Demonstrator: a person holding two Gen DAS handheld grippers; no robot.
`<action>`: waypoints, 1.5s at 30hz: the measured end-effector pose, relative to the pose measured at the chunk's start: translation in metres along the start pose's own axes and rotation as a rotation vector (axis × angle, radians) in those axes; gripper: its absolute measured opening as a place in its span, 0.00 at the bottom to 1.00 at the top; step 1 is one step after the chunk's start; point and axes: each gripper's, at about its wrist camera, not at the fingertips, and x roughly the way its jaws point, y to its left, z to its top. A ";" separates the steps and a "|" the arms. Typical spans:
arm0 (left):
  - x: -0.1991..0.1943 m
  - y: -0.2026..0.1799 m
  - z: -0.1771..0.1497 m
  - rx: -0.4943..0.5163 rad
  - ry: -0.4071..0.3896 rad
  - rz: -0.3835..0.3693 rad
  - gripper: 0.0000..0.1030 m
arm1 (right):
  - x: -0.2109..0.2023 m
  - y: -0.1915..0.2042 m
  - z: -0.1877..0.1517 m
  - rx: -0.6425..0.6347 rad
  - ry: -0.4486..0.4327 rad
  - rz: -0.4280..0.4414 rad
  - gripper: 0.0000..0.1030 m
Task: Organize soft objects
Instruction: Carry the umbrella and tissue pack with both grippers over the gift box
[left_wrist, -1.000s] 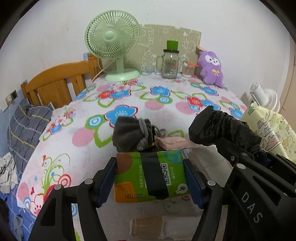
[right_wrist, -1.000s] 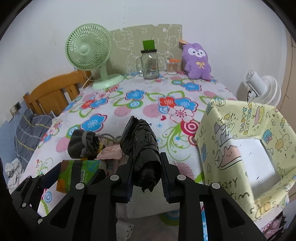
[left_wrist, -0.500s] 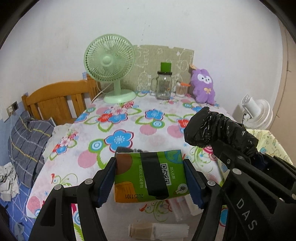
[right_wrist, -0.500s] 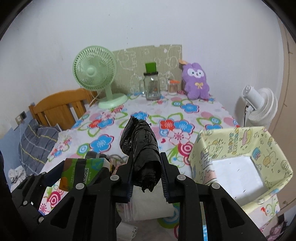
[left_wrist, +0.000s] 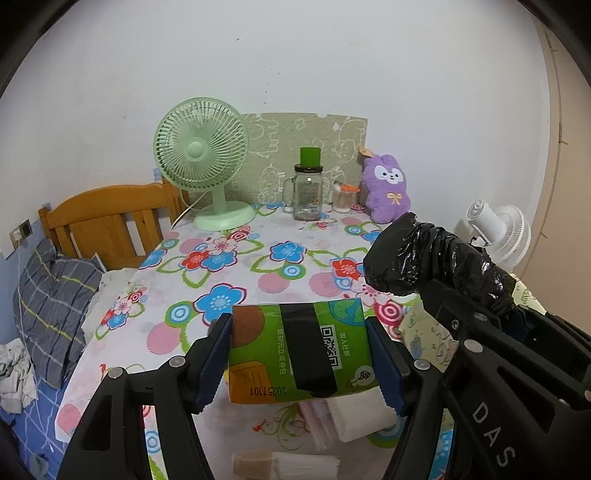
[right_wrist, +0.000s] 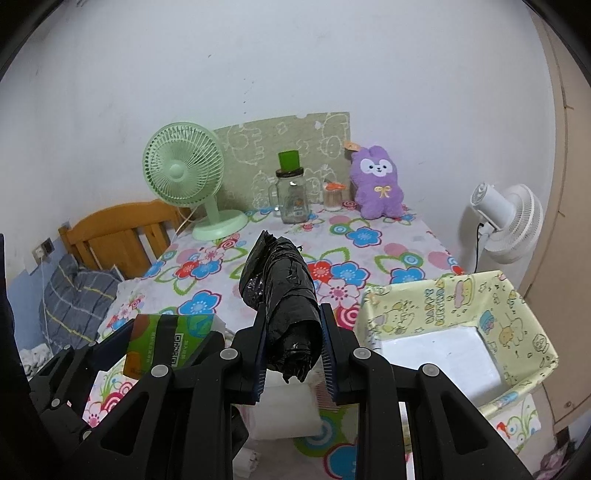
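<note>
My left gripper (left_wrist: 299, 358) is shut on a green tissue pack (left_wrist: 301, 350) with a black band and holds it above the floral table (left_wrist: 236, 266). The pack also shows in the right wrist view (right_wrist: 166, 343). My right gripper (right_wrist: 293, 354) is shut on a roll of black plastic bags (right_wrist: 284, 291), also lifted; the roll shows at the right of the left wrist view (left_wrist: 436, 262). A yellow fabric bin (right_wrist: 461, 306) with a white bottom stands open at the table's right front, just right of the right gripper.
A green fan (left_wrist: 203, 155), a glass jar (left_wrist: 308, 192) and a purple plush (left_wrist: 384, 192) stand at the table's back. A white packet (right_wrist: 284, 406) lies under the grippers. A wooden chair (left_wrist: 110, 218) and a pillow are at the left, a white fan (right_wrist: 506, 221) at the right.
Both grippers have risen and pulled back from the table with their loads still held. The dark socks and pink item near the front are now hidden from view.
</note>
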 end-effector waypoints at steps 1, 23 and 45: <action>0.000 -0.003 0.001 0.002 -0.001 -0.003 0.69 | -0.001 -0.002 0.000 0.001 -0.002 -0.003 0.28; 0.005 -0.072 0.012 0.065 -0.021 -0.080 0.69 | -0.021 -0.074 0.008 0.067 -0.045 -0.079 0.28; 0.028 -0.146 0.006 0.148 0.027 -0.157 0.69 | -0.015 -0.146 0.000 0.139 -0.020 -0.162 0.28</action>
